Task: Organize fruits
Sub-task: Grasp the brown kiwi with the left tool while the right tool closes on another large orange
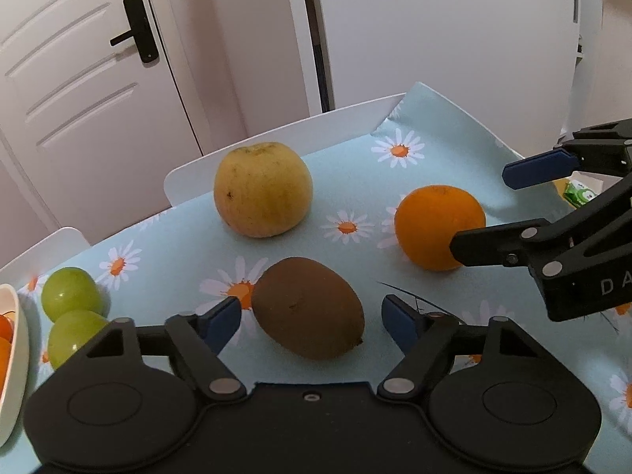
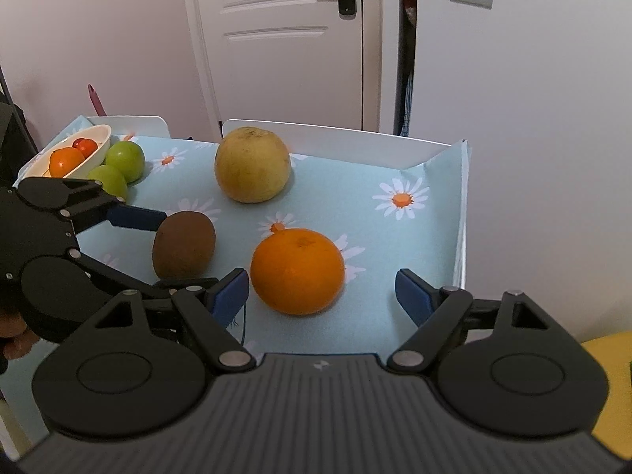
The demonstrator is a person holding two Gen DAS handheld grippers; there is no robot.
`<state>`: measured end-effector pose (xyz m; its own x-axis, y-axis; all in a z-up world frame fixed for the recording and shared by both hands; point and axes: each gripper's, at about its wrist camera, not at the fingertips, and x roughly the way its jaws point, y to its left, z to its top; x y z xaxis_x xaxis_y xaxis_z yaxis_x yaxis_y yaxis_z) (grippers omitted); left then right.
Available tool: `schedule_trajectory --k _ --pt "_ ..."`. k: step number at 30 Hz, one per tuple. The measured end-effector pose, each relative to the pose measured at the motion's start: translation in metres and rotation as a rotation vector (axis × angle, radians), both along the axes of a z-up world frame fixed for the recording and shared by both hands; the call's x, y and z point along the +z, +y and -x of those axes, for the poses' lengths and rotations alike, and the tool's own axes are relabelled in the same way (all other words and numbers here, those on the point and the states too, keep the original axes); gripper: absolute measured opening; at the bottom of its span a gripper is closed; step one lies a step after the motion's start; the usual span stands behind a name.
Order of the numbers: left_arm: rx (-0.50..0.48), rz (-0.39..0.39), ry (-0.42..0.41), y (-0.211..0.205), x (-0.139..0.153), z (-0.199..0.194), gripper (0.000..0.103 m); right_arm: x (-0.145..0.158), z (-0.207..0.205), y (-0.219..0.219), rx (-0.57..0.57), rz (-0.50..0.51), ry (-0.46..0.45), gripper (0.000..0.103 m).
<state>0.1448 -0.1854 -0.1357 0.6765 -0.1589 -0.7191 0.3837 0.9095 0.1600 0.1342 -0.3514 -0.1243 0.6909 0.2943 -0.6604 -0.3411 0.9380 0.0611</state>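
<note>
Between left gripper (image 1: 312,322) spread fingers: kiwi (image 1: 308,308), seemingly untouched | right gripper (image 2: 322,296) wide, flanking orange (image 2: 297,271)

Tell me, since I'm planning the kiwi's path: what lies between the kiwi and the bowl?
Two green fruits sit beside the bowl, between it and the kiwi; the right wrist view shows it best.

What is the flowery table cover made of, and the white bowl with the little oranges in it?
The table cover looks like thin plastic or coated cloth: it is smooth, printed with daisies, and stands up stiffly in a fold at the far corner. The bowl looks like glazed ceramic, though it could be hard plastic: its cream wall is smooth and slightly shiny.
</note>
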Motion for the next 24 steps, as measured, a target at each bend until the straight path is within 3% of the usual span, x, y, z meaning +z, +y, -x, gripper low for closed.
schedule_trajectory --k 4,24 --pt "0.011 -0.004 -0.007 0.001 0.000 -0.001 0.062 -0.003 -0.003 0.002 -0.002 -0.012 0.008 0.095" --pt "0.010 -0.004 0.001 0.013 0.003 0.008 0.060 -0.013 -0.014 0.009 0.011 -0.037 0.039 0.087"
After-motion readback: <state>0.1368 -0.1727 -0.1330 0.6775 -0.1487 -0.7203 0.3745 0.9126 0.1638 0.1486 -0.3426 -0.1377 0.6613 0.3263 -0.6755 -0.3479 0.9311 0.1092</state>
